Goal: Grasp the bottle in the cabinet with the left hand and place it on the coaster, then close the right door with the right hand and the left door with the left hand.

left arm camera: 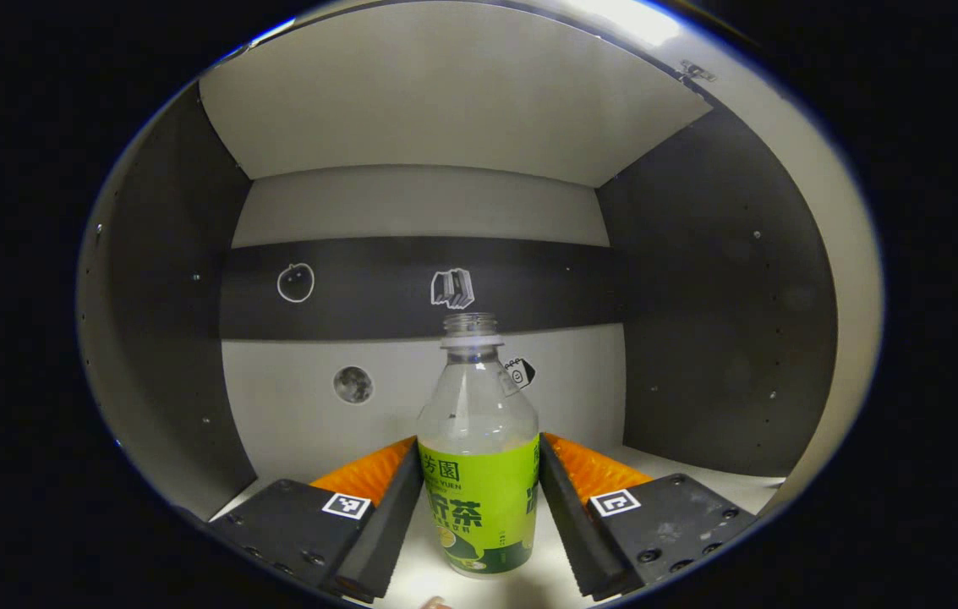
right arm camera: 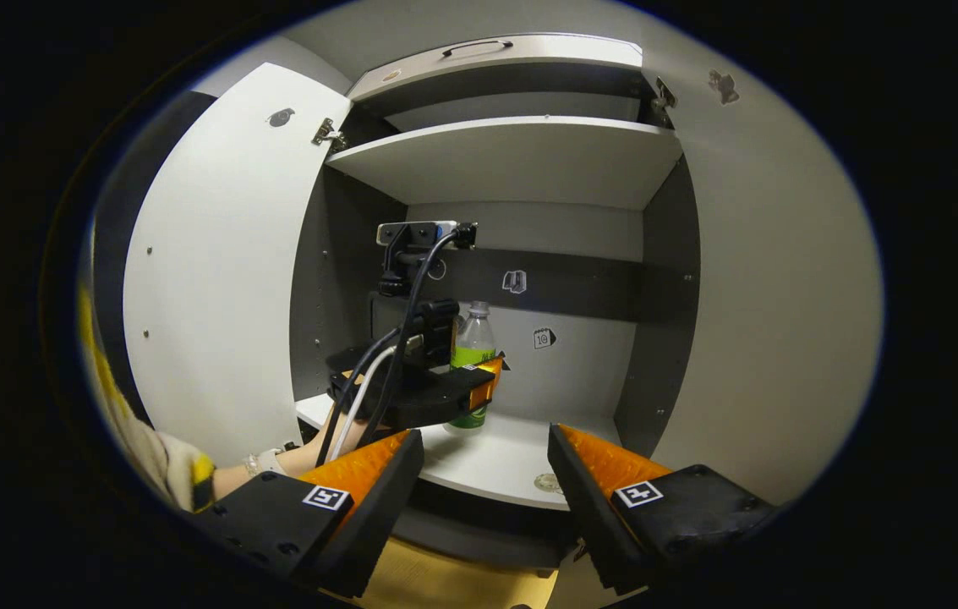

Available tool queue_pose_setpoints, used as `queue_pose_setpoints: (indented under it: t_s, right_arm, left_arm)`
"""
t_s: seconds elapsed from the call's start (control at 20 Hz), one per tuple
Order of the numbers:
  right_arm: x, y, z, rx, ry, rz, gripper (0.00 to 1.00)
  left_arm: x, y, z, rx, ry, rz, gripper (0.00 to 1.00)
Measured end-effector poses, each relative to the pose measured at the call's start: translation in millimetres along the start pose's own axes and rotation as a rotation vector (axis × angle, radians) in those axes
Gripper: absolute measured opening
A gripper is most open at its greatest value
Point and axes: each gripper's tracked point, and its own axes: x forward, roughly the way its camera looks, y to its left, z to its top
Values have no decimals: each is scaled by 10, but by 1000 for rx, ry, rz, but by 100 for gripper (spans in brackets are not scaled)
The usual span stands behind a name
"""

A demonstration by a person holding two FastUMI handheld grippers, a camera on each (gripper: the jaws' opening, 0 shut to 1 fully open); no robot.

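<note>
Hiding behind the left gripper (right arm camera: 468, 385) in the right gripper view: the bottle's (right arm camera: 473, 338) label and left side (neck and base peeking out). Sitting near the shelf's (right arm camera: 487, 461) front edge, too small to identify: a little round object (right arm camera: 546, 482). Flanking the bottle closely in the left gripper view, perhaps touching, perhaps not. Getting cut off at that view's near edge: a pale sliver (left arm camera: 432, 602).

A dark band (left arm camera: 411, 288) crosses the rear wall, carrying small white stickers (left arm camera: 452, 288). A round sticker (left arm camera: 353, 384), perhaps a moon, sits below. A shelf (right arm camera: 512, 156) spans overhead.
</note>
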Motion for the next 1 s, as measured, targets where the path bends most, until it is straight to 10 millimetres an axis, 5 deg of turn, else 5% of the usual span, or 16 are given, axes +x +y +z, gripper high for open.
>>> queue_pose_setpoints:
  t_s: [0.35,0.7,1.0]
  right_arm:
    - [-158,-26,120,7,-29,-29,98]
    - [-649,74,144,-23,-34,-85,98]
    - [-1278,333,269,-28,-48,-150,98]
  left_arm:
    - [-311,46,354,-18,-48,10,77]
    - [-1197,122,703,-58,-69,13,77]
    - [-2057,-78,747,-61,-41,-59,77]
